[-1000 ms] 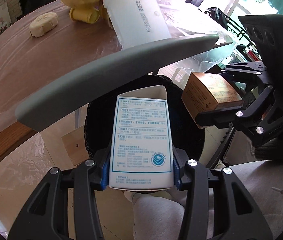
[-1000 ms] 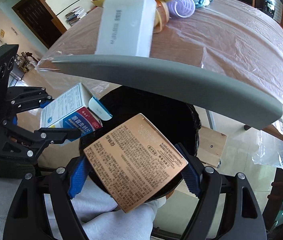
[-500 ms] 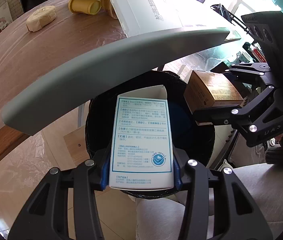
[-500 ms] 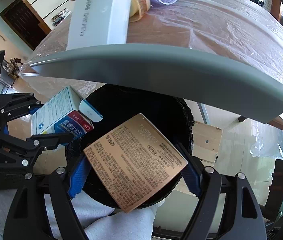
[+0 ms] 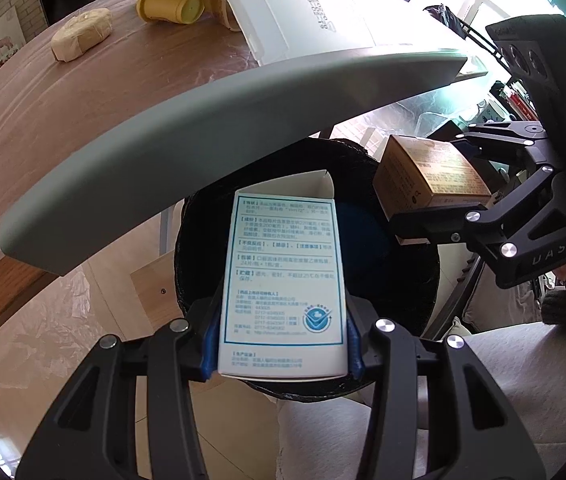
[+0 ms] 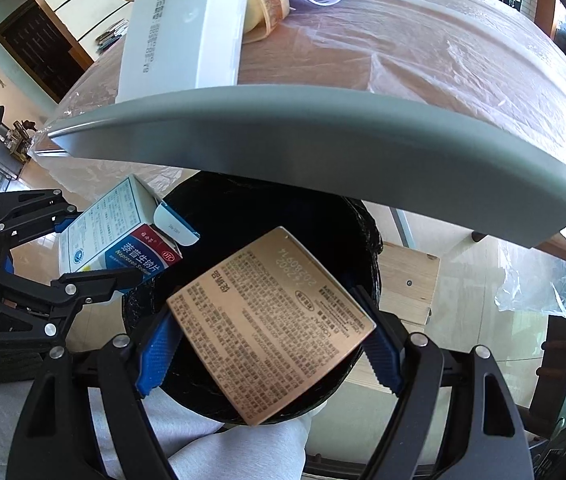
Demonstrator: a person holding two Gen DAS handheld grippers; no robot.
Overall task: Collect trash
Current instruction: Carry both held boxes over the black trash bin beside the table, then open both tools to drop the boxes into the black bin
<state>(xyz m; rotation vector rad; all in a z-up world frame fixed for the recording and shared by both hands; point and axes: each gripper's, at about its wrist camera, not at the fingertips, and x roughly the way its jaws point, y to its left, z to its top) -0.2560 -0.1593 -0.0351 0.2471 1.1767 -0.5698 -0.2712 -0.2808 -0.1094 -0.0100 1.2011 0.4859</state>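
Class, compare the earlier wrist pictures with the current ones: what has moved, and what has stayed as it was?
Both grippers have carried their boxes further over the black bin. The left gripper stays clamped on the white medicine box, the right gripper on the bronze box. Nothing has been released.

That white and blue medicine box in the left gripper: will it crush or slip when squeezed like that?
The white and blue medicine box is thin card with its top flap open, so probably empty, light and easily dented. The left gripper clamps its narrow sides without visible buckling. The fingers' blue ribbed pads likely prevent slipping.
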